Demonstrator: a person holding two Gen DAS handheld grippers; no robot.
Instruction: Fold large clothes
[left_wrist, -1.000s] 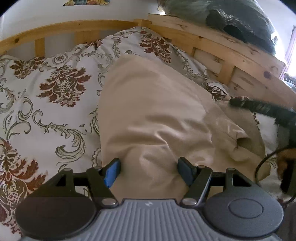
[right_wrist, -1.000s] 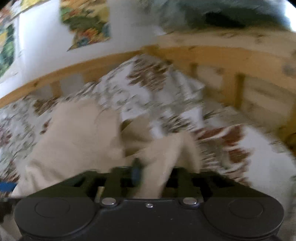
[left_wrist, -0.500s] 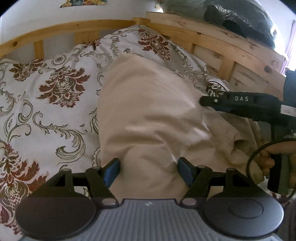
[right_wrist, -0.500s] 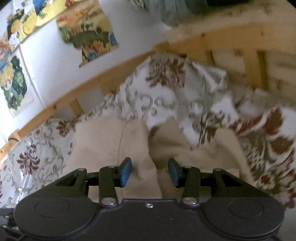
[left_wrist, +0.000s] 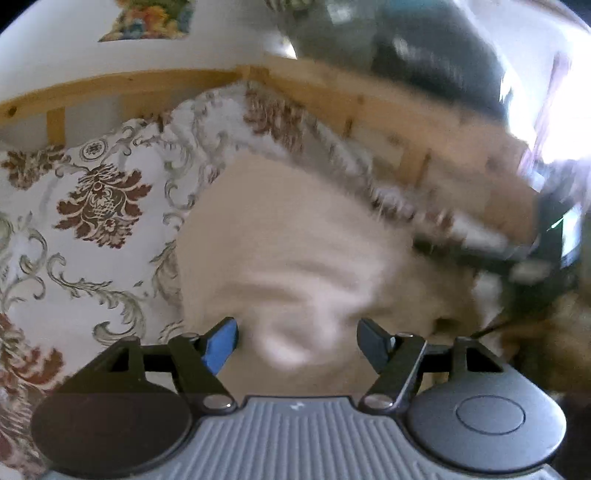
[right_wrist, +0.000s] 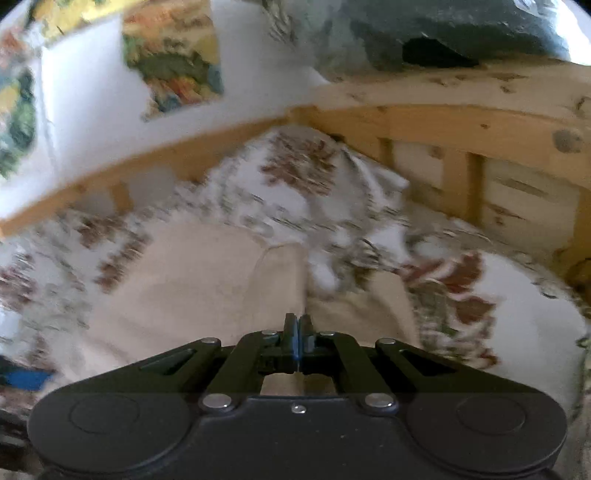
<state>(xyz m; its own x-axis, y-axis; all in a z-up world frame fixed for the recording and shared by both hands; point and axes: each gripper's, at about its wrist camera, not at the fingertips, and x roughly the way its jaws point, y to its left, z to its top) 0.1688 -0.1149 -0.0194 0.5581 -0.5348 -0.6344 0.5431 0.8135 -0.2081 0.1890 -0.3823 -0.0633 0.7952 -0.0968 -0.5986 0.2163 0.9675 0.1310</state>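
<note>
Floral duvet (left_wrist: 92, 206) on a pine-railed bed (left_wrist: 110, 83), left wrist view: beige garment (left_wrist: 295, 258) heaped mid-bed; my left tongs (left_wrist: 297, 334) wide, jaws opening, cloth between them ungripped.

Right wrist view: same garment (right_wrist: 192, 280) below; my right tongs (right_wrist: 297, 332) pressed together, whether pinching a fold I cannot tell. Risk: an empty pinch lifts nothing, or drags duvet along.
</note>
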